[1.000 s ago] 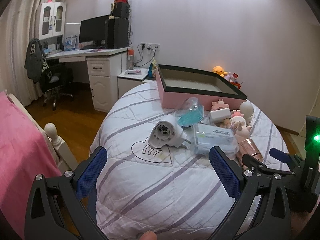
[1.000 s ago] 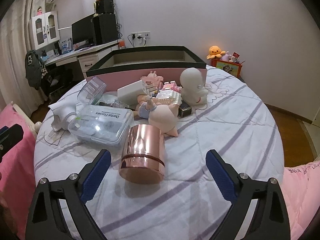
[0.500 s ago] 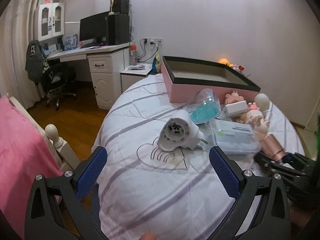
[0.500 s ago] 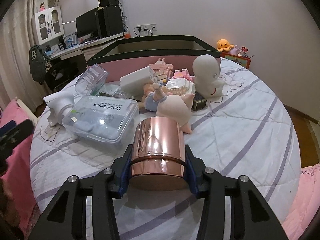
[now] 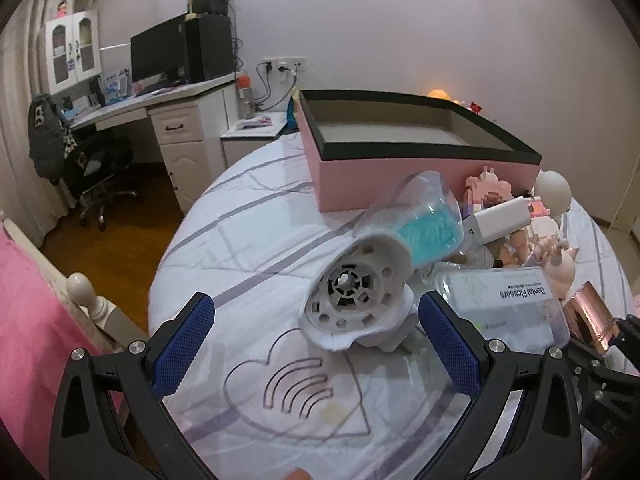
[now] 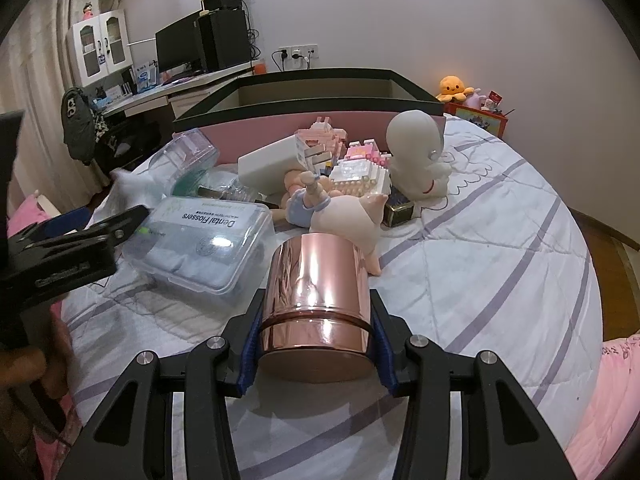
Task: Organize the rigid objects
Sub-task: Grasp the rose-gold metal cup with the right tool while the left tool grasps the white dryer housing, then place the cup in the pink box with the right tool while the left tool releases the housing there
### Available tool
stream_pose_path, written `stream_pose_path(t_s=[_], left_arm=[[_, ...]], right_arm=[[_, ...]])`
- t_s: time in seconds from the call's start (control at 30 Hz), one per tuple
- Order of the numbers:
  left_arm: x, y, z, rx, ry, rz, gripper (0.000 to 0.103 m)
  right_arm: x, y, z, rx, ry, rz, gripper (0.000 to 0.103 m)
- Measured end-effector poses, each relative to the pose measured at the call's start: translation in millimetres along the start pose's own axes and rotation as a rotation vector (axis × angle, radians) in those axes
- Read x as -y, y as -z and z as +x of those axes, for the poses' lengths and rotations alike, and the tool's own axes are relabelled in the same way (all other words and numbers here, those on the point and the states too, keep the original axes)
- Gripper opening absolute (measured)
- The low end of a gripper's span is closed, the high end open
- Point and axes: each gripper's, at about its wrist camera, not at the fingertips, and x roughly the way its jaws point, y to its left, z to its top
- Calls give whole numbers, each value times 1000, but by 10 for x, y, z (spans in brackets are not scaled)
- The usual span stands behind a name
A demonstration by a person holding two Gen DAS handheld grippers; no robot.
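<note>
My right gripper [image 6: 315,342] is shut on a rose-gold metal cup [image 6: 316,300] lying on its side on the bed; both blue pads press its sides. In the left wrist view that cup [image 5: 588,314] shows at the right edge. My left gripper [image 5: 316,340] stands open just in front of a white round plug-in device [image 5: 356,300], which lies between and beyond its fingertips, untouched. A clear dental flosser box [image 6: 200,240] sits beside the cup. The pink box with a black rim [image 5: 400,168] stands open and empty behind the pile.
The pile holds a clear container with teal contents [image 5: 424,224], a white charger [image 6: 272,168], a pig figure [image 6: 348,220], a white doll [image 6: 416,156] and pink block toys [image 6: 360,160]. A desk and chair [image 5: 96,168] stand at the left past the bed edge.
My right gripper shut on the rose-gold cup, which it only flanked a second ago. My left gripper moved forward and down toward the white plug-in device, now much closer.
</note>
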Motion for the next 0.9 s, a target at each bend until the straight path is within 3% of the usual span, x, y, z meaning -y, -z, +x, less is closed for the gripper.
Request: stream_pose_path(t_s=[0.2, 0.43, 0.5, 0.57, 0.6, 0.8, 0.9], left_arm=[[-65, -75, 99, -44, 56, -28, 100], [-24, -222, 191, -64, 50, -7, 101], [-10, -248, 235, -76, 71, -3, 96], [3, -266, 294, -95, 118, -2, 65], [6, -278, 330, -104, 163, -14, 61], [-63, -286, 301, -121, 206, -58, 61], [-80, -272, 177, -104, 189, -47, 61]], right_arm=[[60, -33, 24, -8, -12, 4, 48], [74, -46, 39, -14, -19, 3, 48], [81, -53, 44, -19, -21, 2, 48], [93, -63, 51, -28, -24, 5, 48], [98, -69, 51, -33, -24, 6, 48], [184, -158, 31, -61, -26, 26, 48], [230, -226, -18, -60, -28, 33, 48]])
